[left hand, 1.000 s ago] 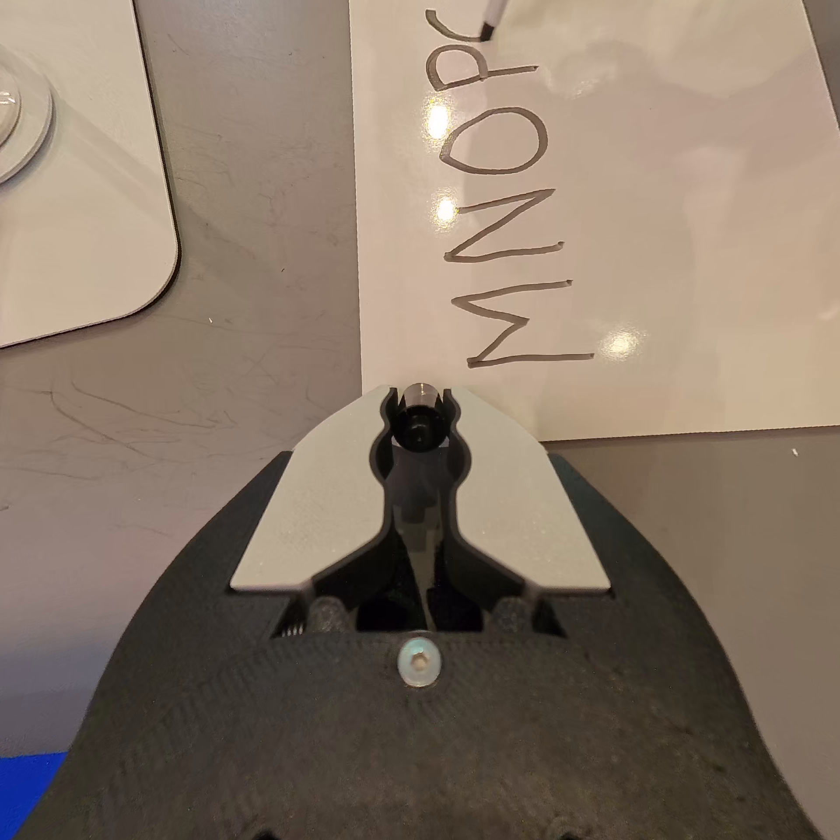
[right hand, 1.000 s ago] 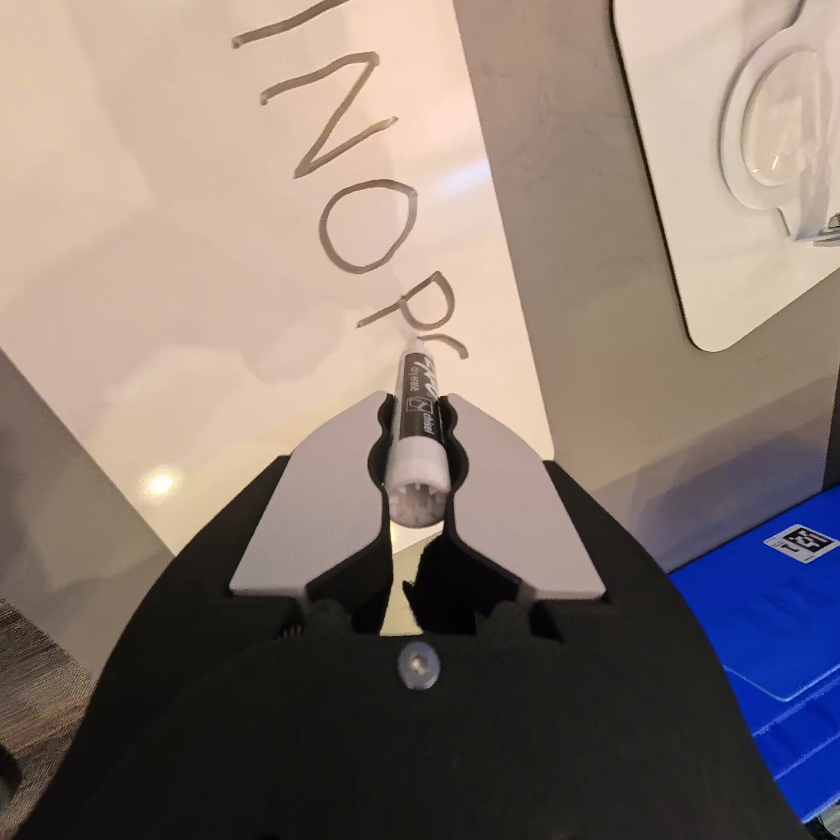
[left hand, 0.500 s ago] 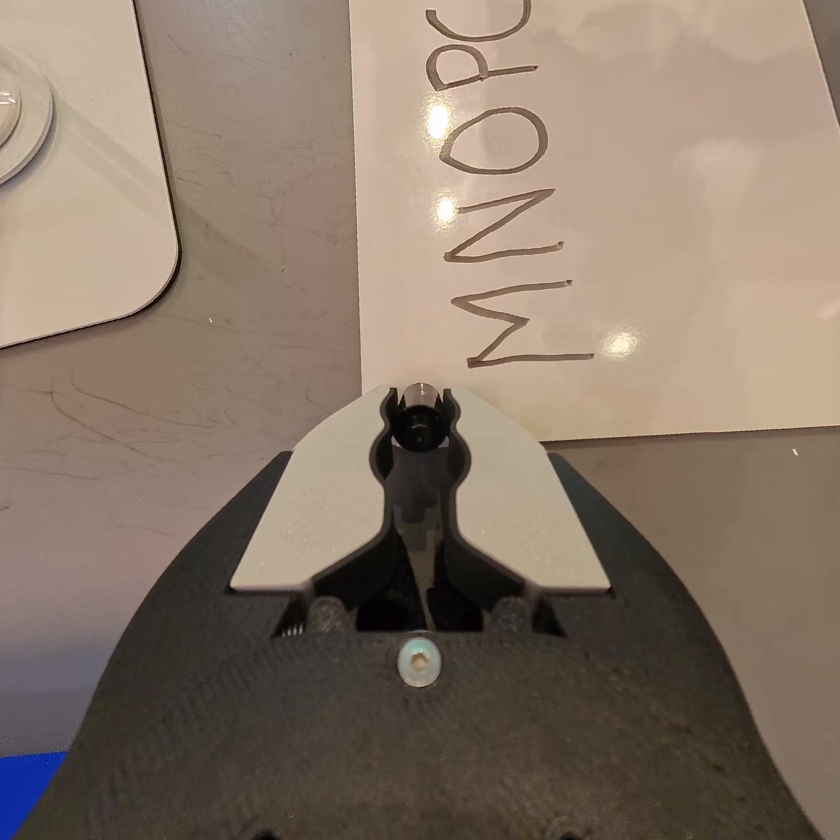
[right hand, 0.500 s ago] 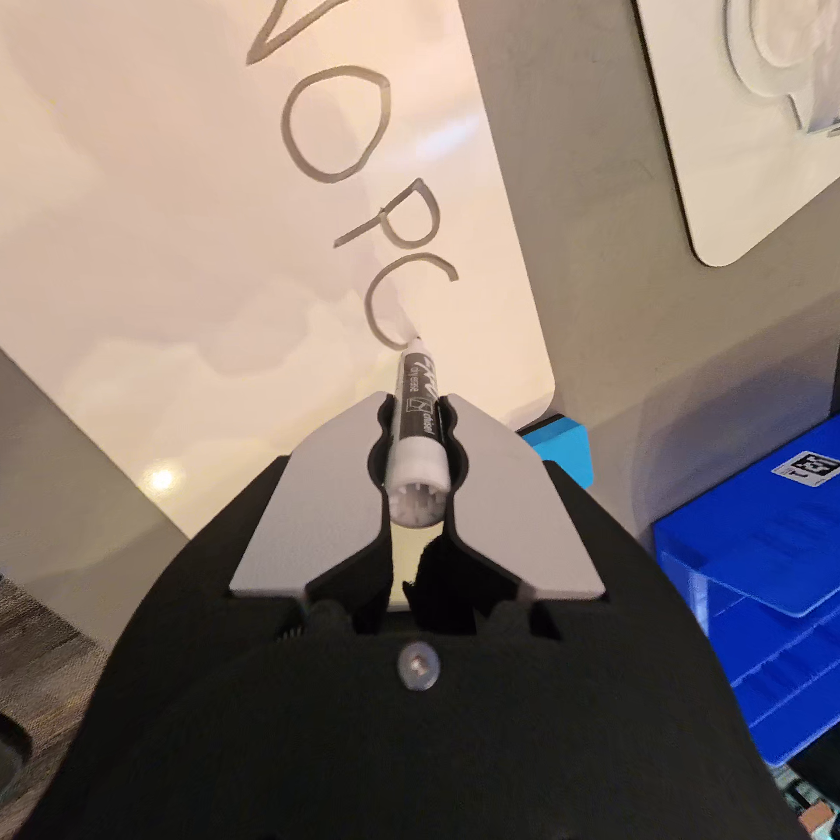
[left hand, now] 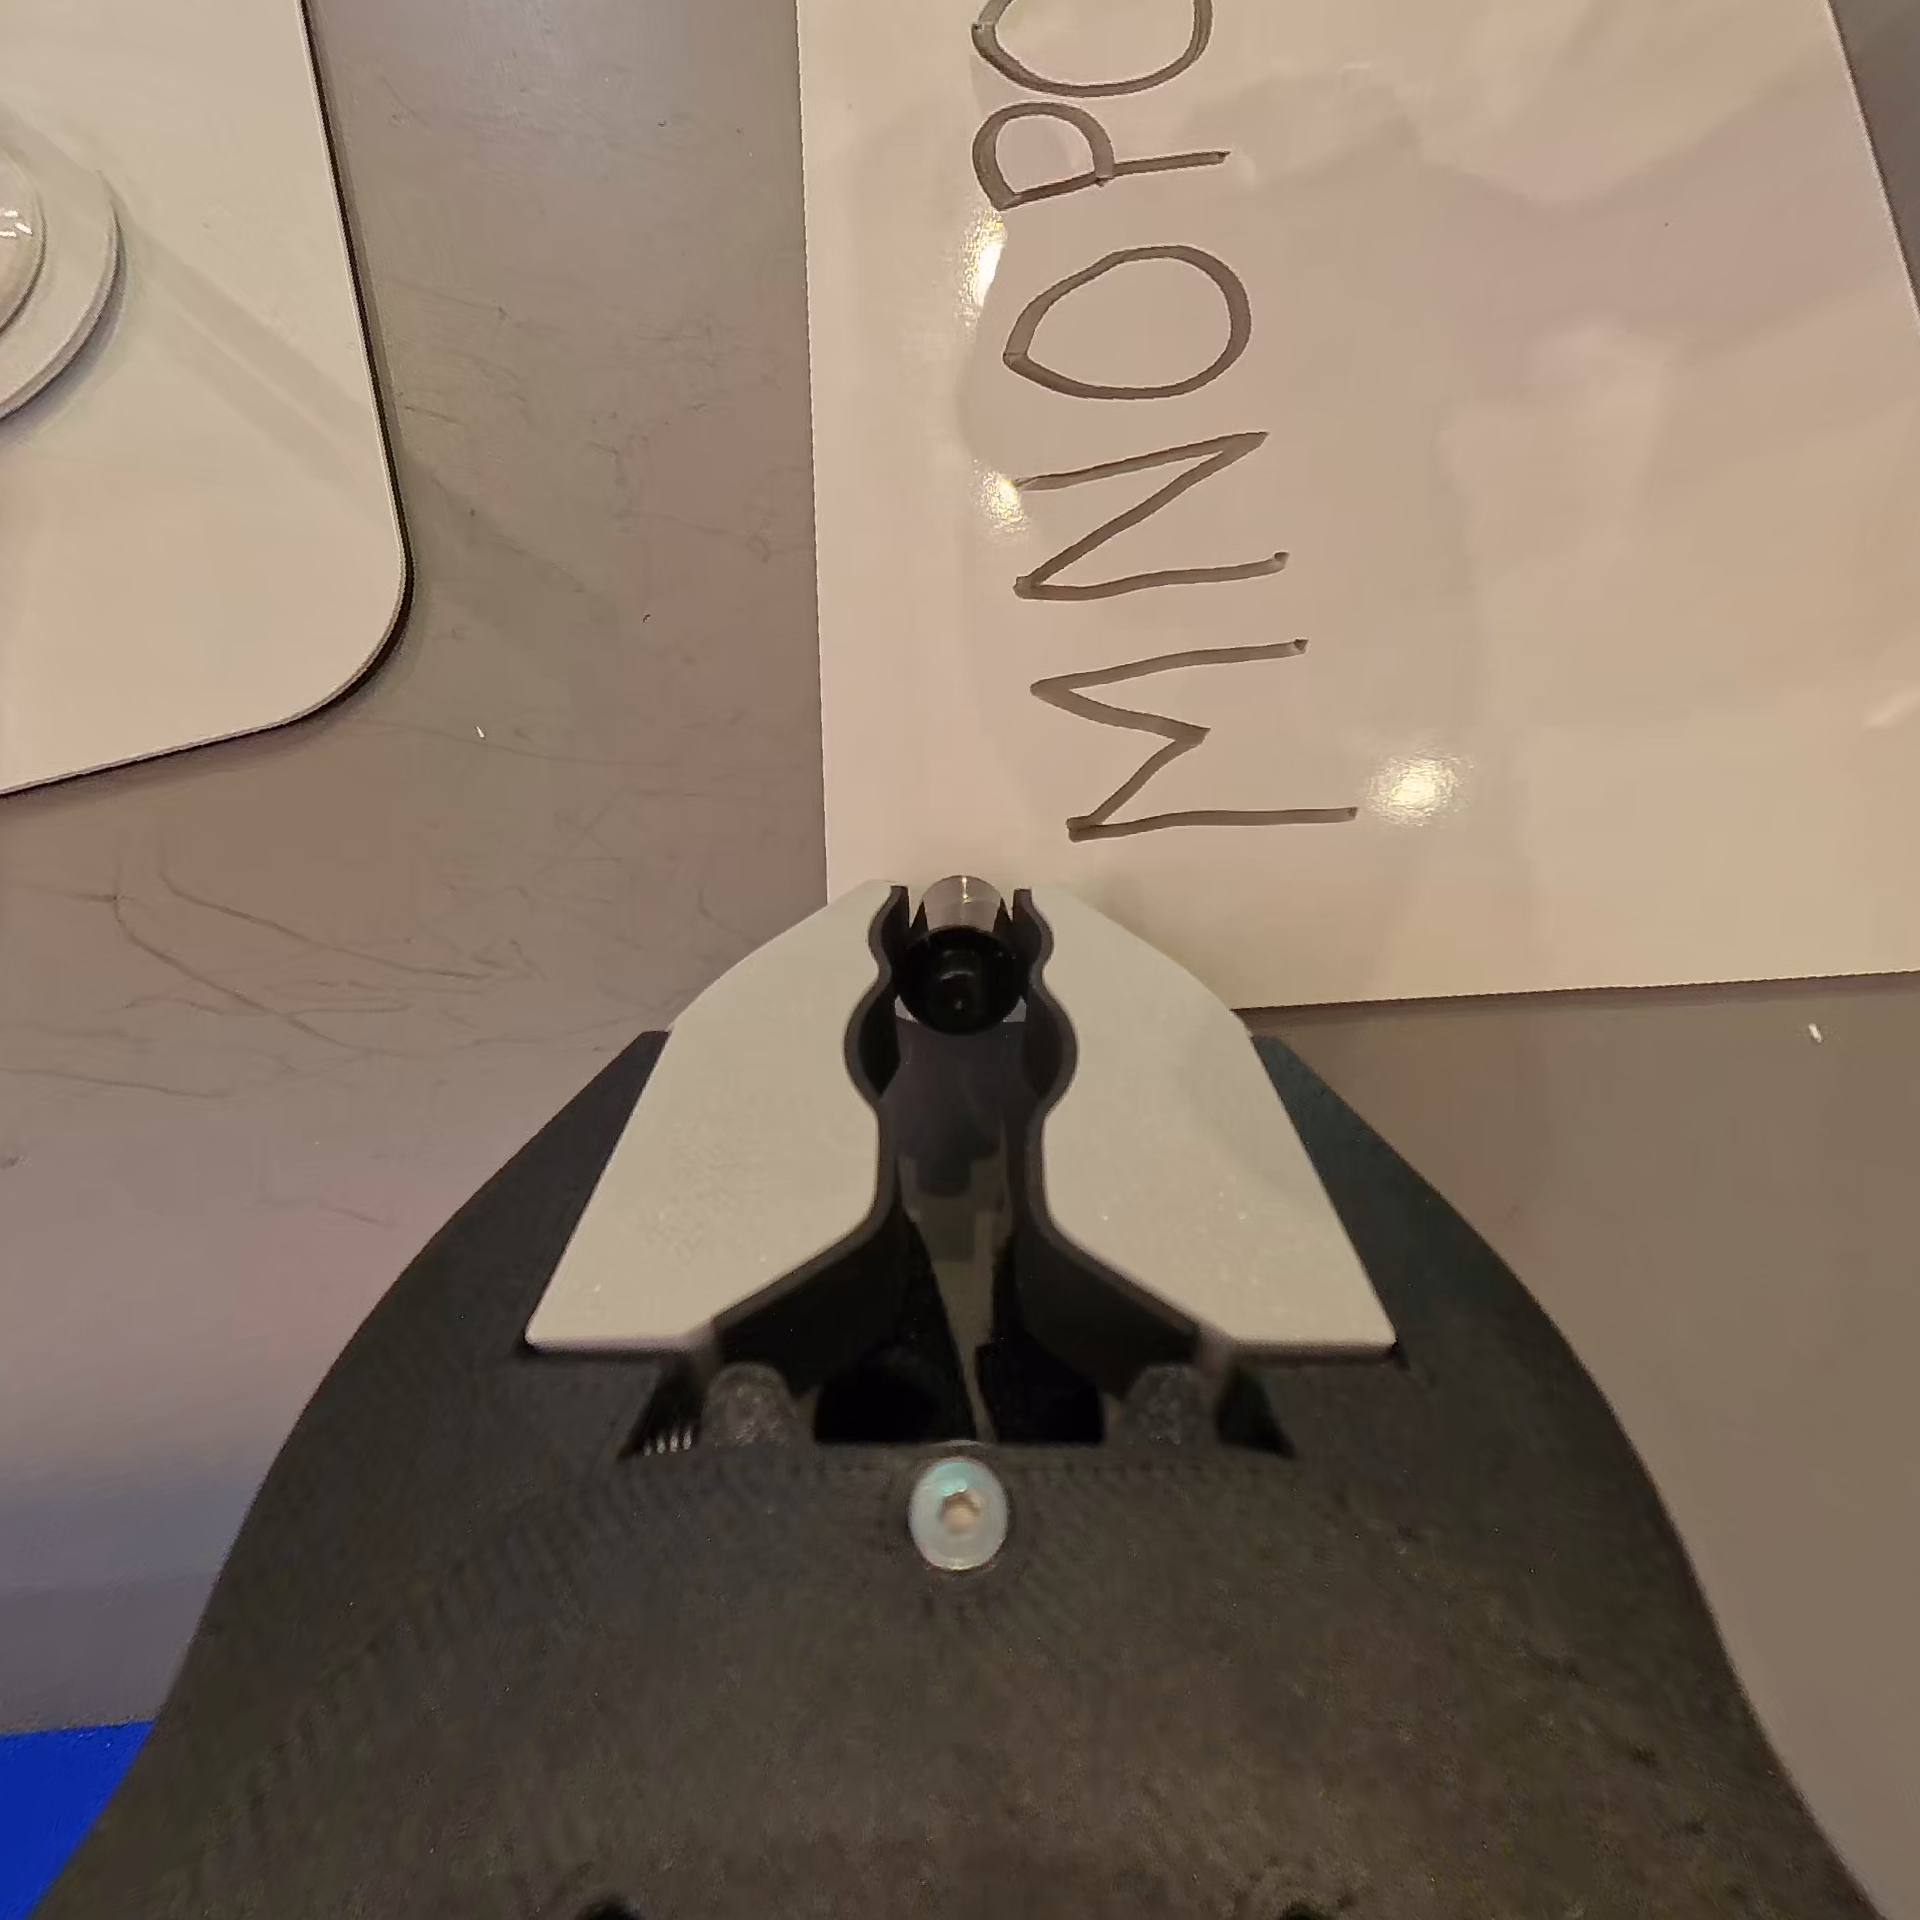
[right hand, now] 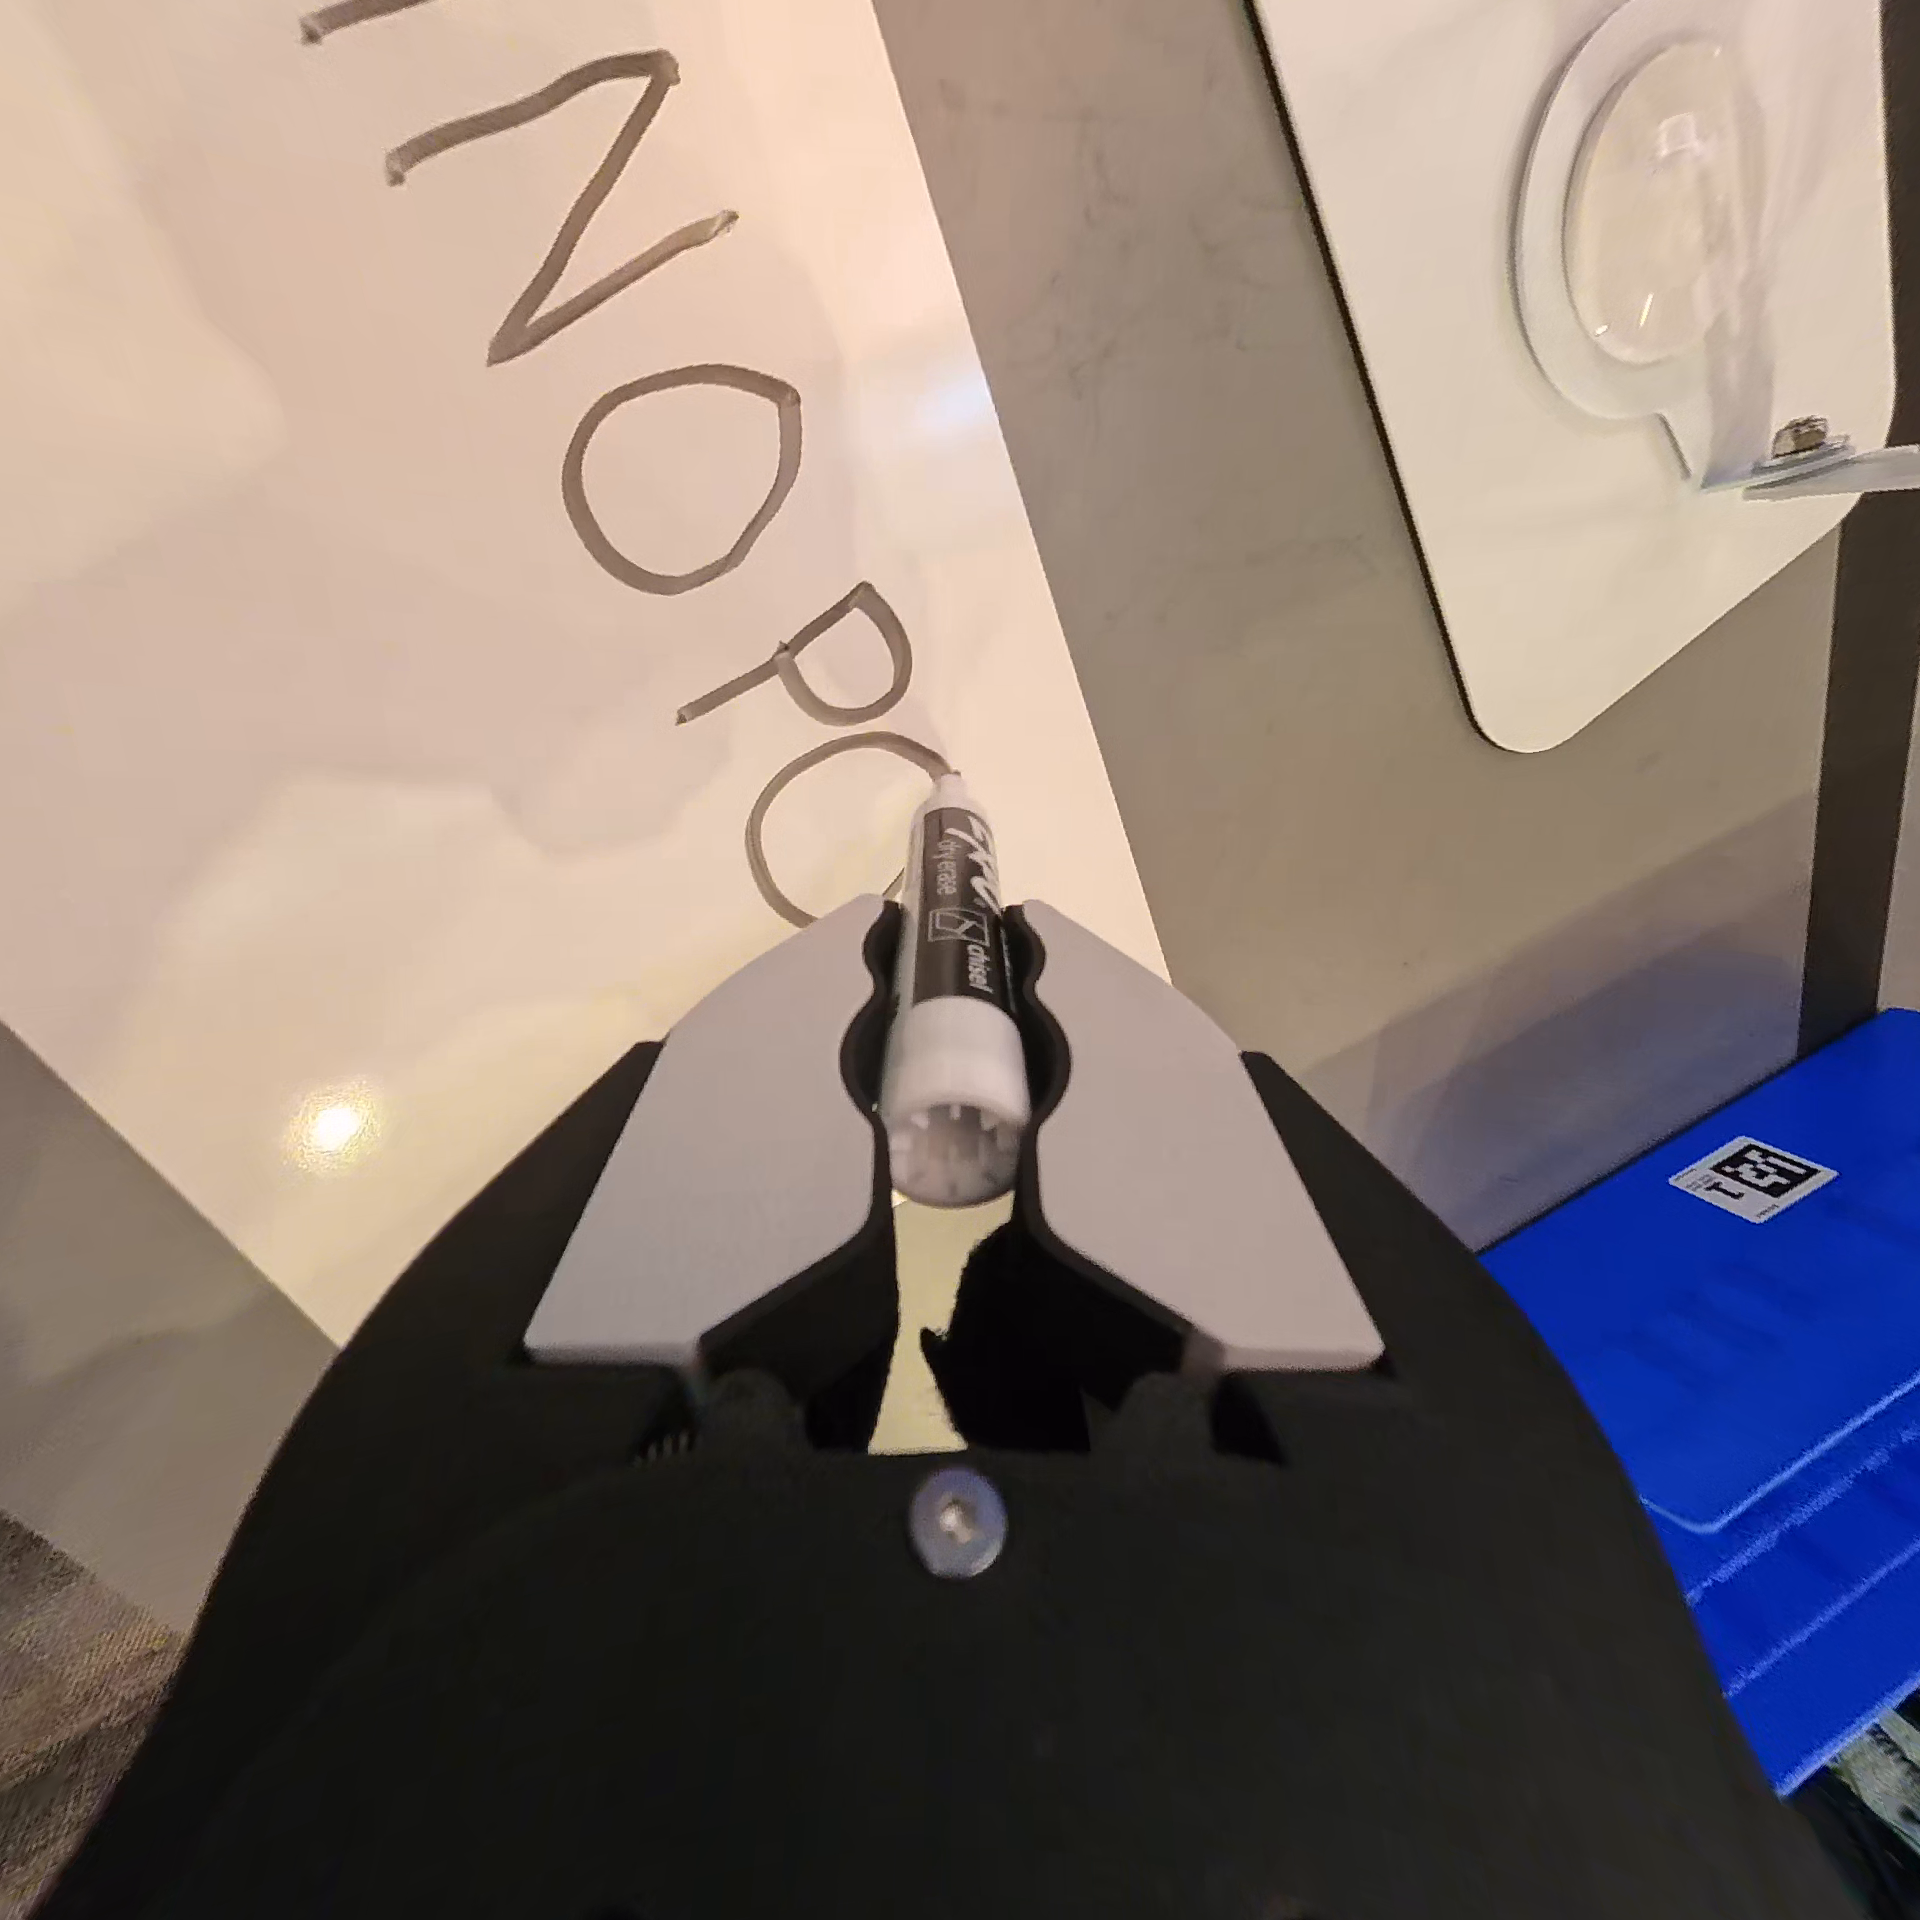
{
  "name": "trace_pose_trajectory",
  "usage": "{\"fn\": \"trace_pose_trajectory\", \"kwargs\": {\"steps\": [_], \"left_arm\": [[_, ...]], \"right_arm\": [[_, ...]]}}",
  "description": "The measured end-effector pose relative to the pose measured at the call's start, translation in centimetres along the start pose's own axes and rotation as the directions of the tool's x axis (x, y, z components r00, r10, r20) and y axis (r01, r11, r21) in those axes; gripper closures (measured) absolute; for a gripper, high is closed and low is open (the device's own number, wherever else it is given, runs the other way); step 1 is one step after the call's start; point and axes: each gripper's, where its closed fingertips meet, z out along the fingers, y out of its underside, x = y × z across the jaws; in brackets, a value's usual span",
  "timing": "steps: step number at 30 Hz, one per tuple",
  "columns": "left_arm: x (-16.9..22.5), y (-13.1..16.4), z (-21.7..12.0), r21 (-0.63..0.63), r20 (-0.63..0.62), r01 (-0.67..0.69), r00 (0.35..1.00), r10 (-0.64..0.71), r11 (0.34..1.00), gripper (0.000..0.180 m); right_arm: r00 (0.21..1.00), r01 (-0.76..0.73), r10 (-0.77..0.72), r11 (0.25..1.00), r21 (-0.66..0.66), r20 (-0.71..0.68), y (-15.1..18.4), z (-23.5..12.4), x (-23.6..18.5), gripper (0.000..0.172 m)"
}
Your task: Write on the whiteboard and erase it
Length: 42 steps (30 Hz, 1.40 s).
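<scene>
two tools are mine here. my right tool [right hand: 956, 966] is closed firmly on a black and white marker [right hand: 951, 987], both fingers [right hand: 1132, 1101] pressing its barrel, its white butt end nearest me. the marker's tip touches the whiteboard [right hand: 312, 727] at the end of a curved stroke, close to the board's edge by the grey tabletop [right hand: 1195, 520]. my left tool [left hand: 958, 935] is closed on a small black marker cap [left hand: 956, 971], gripped between the fingertips just over the near corner of the whiteboard [left hand: 1558, 520]. beyond it a column of dark letters [left hand: 1143, 468] runs away from me across the board. farther off, a white rounded plate [right hand: 1455, 416] with a clear suction cup [right hand: 1662, 208] lies on the tabletop, and a blue box [right hand: 1714, 1351] sits at my right.
</scene>
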Motion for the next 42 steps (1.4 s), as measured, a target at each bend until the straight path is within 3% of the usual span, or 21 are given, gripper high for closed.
{"fn": "trace_pose_trajectory", "kwargs": {"steps": [21,33,42], "left_arm": [[0.0,0.0,0.0,0.0,0.002,-0.001,1.0,0.001,1.0,0.161],[0.0,0.0,0.0,0.0,0.0,0.001,1.0,-0.001,1.0,0.161],[0.0,0.0,0.0,0.0,0.001,0.001,1.0,-0.001,1.0,0.161]], "right_arm": [[0.998,0.008,-0.006,1.0,-0.024,0.059,1.4,-0.7,-2.5,0.151],[0.997,-0.043,0.046,0.998,-0.047,0.062,4.2,-1.9,-3.5,0.151],[0.998,-0.059,0.058,0.998,-0.019,-0.033,3.2,-1.4,0.4,0.151]]}}
